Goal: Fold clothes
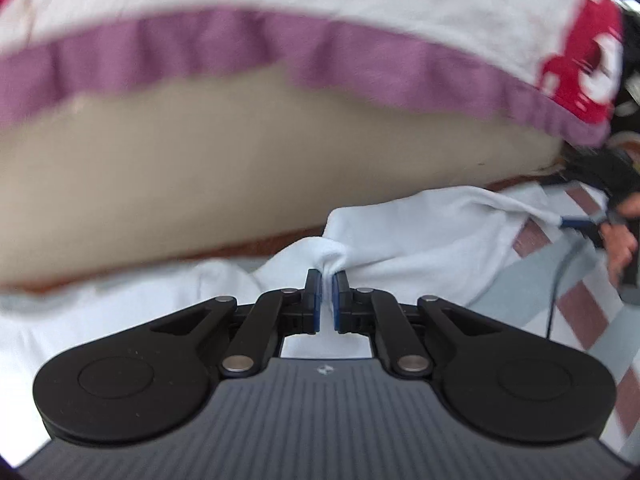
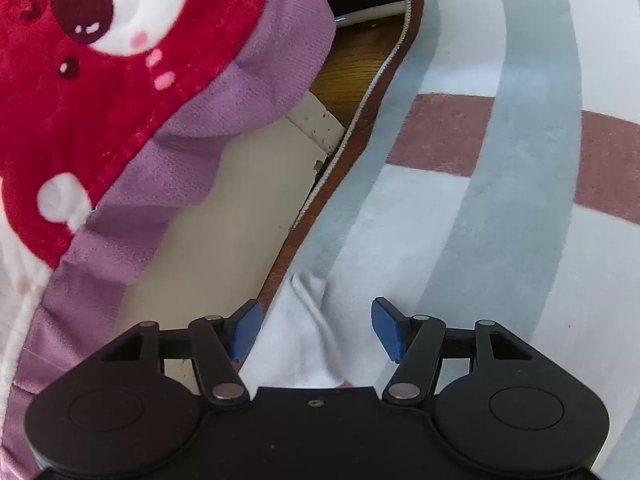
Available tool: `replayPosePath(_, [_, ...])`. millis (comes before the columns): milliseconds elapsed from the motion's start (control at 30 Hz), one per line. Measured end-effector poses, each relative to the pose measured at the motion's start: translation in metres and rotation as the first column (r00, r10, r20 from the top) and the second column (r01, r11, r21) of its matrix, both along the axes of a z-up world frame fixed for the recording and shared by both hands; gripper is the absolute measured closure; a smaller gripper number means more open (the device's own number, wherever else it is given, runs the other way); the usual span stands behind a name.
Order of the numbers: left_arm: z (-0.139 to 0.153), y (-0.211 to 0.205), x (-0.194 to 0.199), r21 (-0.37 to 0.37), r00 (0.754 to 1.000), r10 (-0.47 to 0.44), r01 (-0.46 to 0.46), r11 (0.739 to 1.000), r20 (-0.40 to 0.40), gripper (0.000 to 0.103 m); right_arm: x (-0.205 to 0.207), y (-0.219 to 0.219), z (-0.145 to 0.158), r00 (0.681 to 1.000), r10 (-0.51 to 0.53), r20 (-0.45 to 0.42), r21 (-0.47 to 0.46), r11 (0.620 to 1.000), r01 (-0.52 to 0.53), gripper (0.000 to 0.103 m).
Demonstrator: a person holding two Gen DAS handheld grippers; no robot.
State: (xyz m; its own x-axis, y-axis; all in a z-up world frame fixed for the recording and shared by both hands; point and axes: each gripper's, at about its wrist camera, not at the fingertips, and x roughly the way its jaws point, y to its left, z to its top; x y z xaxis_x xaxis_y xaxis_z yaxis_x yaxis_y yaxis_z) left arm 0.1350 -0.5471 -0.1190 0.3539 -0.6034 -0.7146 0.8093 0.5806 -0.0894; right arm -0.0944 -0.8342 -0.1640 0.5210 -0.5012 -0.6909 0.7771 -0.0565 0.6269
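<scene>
A white garment (image 1: 420,232) lies bunched on the striped bedsheet (image 1: 576,312). My left gripper (image 1: 327,280) is shut on a pinched fold of it, with cloth between the blue pads. In the left wrist view my right gripper (image 1: 580,222) shows at the far right edge of the garment, held by a hand. In the right wrist view my right gripper (image 2: 316,328) is open, its blue pads wide apart over a wrinkled white edge of the garment (image 2: 304,320) on the bedsheet (image 2: 500,200).
A white, red and purple-edged plush blanket (image 2: 120,120) hangs at the left, also across the top in the left wrist view (image 1: 280,52). A beige panel (image 1: 240,160), the brown piped mattress edge (image 2: 360,120) and wooden floor (image 2: 352,64) lie beside it.
</scene>
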Motion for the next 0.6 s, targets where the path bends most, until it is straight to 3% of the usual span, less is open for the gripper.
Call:
replayPosePath(100, [-0.016, 0.005, 0.031, -0.001, 0.984, 0.113, -0.115, 0.993, -0.137, 0.097, 0.003, -0.003, -0.003, 0.998, 0.062, 0.019, 0.008, 0.998, -0.062, 0.036])
replayPosePath(233, [-0.039, 0.017, 0.054, 0.023, 0.930, 0.224, -0.227, 0.974, -0.290, 0.097, 0.021, -0.003, -0.006, 0.979, 0.200, 0.025, 0.026, 0.979, -0.201, 0.038])
replayPosePath(333, [-0.050, 0.032, 0.061, -0.017, 0.891, 0.248, -0.275, 0.961, -0.380, 0.097, 0.041, 0.002, -0.003, 0.956, 0.285, -0.061, -0.032, 0.957, -0.288, 0.055])
replayPosePath(367, [-0.048, 0.032, 0.059, -0.014, 0.902, 0.238, -0.261, 0.965, -0.361, 0.097, 0.047, 0.003, -0.002, 0.945, 0.320, -0.074, -0.048, 0.945, -0.324, 0.086])
replayPosePath(400, [-0.046, 0.032, 0.057, -0.010, 0.913, 0.227, -0.245, 0.970, -0.338, 0.097, 0.052, 0.004, 0.000, 0.932, 0.351, -0.086, -0.064, 0.932, -0.357, 0.096])
replayPosePath(467, [-0.039, 0.038, 0.052, -0.004, 0.937, 0.191, -0.201, 0.979, -0.293, 0.097, 0.047, 0.009, 0.011, 0.935, 0.352, -0.048, -0.111, 0.928, -0.355, 0.096])
replayPosePath(567, [-0.026, 0.046, 0.044, -0.036, 0.957, 0.134, -0.148, 0.988, -0.256, 0.096, 0.017, 0.014, 0.050, 0.948, 0.318, 0.036, -0.196, 0.932, -0.305, 0.096])
replayPosePath(600, [-0.023, 0.045, 0.040, -0.028, 0.963, 0.117, -0.128, 0.991, -0.244, 0.095, 0.001, 0.018, 0.068, 0.958, 0.287, 0.025, -0.246, 0.930, -0.273, 0.096])
